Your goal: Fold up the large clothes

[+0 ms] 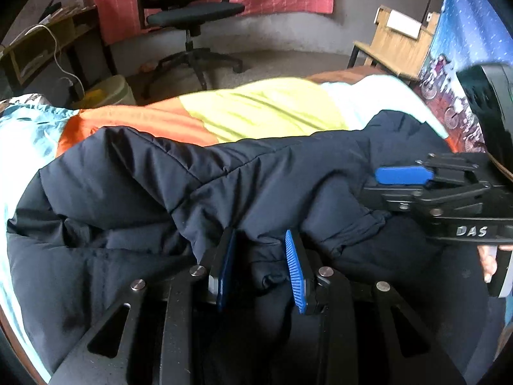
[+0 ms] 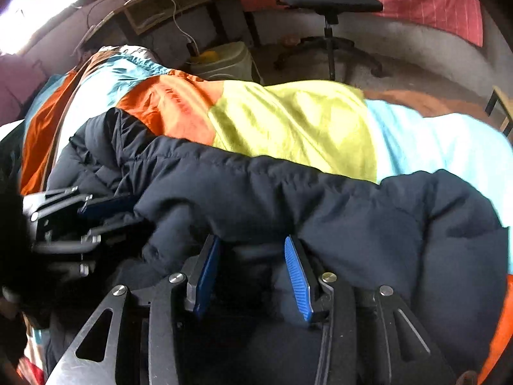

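Dark padded jacket (image 1: pixel 256 173) on the bed (image 1: pixel 266 109), its near edge bunched between both grippers. Left gripper (image 1: pixel 260 268) and right gripper (image 2: pixel 253 271) each apparently pinch a fold, probably for folding it over.

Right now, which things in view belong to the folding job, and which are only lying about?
Belong to the job:
navy puffer jacket
left gripper, jacket fabric between its pads
right gripper, likewise
colourful bedspread, the surface under the jacket

Only lying about:
office chair
wooden desk
white bin
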Demonstrator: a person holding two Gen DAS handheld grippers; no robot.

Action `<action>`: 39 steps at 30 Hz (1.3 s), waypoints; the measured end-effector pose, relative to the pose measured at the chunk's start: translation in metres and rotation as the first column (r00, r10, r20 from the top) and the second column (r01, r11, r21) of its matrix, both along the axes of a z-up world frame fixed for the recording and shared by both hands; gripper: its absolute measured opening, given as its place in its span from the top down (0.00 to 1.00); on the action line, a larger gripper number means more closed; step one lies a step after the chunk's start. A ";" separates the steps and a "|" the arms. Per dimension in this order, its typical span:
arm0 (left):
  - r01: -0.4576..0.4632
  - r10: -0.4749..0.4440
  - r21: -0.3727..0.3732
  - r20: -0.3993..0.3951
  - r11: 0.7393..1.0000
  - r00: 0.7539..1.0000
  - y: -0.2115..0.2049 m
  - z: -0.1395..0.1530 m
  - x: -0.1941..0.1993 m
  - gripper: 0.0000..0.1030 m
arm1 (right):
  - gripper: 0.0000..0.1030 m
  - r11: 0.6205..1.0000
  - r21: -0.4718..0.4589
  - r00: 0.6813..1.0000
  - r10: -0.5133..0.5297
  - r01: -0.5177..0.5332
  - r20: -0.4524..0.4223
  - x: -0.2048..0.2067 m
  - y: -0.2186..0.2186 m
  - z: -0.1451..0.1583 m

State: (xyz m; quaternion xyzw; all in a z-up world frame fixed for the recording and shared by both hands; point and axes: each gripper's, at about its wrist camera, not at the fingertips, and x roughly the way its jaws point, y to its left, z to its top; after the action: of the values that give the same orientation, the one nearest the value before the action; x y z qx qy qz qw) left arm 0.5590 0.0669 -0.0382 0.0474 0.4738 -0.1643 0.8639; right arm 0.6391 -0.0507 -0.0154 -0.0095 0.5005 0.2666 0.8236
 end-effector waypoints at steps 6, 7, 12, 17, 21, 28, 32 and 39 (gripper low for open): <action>-0.026 0.025 -0.041 -0.029 0.999 0.999 0.009 0.000 -0.007 0.72 | 0.63 0.999 -0.013 0.999 -0.033 0.033 -0.008 -0.021 -0.045 -0.006; -0.037 0.037 -0.023 -0.029 0.999 0.999 0.006 -0.003 -0.005 0.72 | 0.63 0.999 -0.006 0.999 -0.049 0.049 -0.020 -0.020 -0.045 -0.014; -0.077 0.077 0.029 0.023 0.997 0.997 -0.003 0.005 -0.015 0.72 | 0.63 0.996 -0.063 0.997 -0.070 0.071 0.015 -0.024 -0.033 -0.015; -0.146 0.151 -0.054 0.098 0.988 0.984 0.010 0.034 -0.049 0.71 | 0.55 0.993 0.057 0.991 -0.108 0.104 0.078 -0.054 -0.061 0.021; -0.180 0.185 -0.053 0.112 0.982 0.976 0.014 0.046 -0.065 0.63 | 0.42 0.983 0.108 0.979 -0.160 0.147 0.124 -0.079 -0.078 0.037; -0.219 0.232 -0.101 0.144 0.970 0.962 0.017 0.068 -0.106 0.40 | 0.29 0.970 0.132 0.959 -0.224 0.202 0.175 -0.110 -0.093 0.051; -0.230 0.258 -0.155 0.191 0.961 0.947 0.017 0.089 -0.136 0.25 | 0.18 0.964 0.163 0.945 -0.241 0.208 0.219 -0.136 -0.099 0.064; -0.235 0.269 -0.168 0.223 0.957 0.937 0.011 0.124 -0.176 0.07 | 0.00 0.958 0.194 0.922 -0.262 0.213 0.285 -0.177 -0.099 0.090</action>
State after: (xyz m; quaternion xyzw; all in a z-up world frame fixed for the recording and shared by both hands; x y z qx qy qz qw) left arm 0.3834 0.0779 0.0853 -0.0541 0.3537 -0.0776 0.9306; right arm 0.4619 -0.1500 0.0742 0.0757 0.3408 0.1989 0.9157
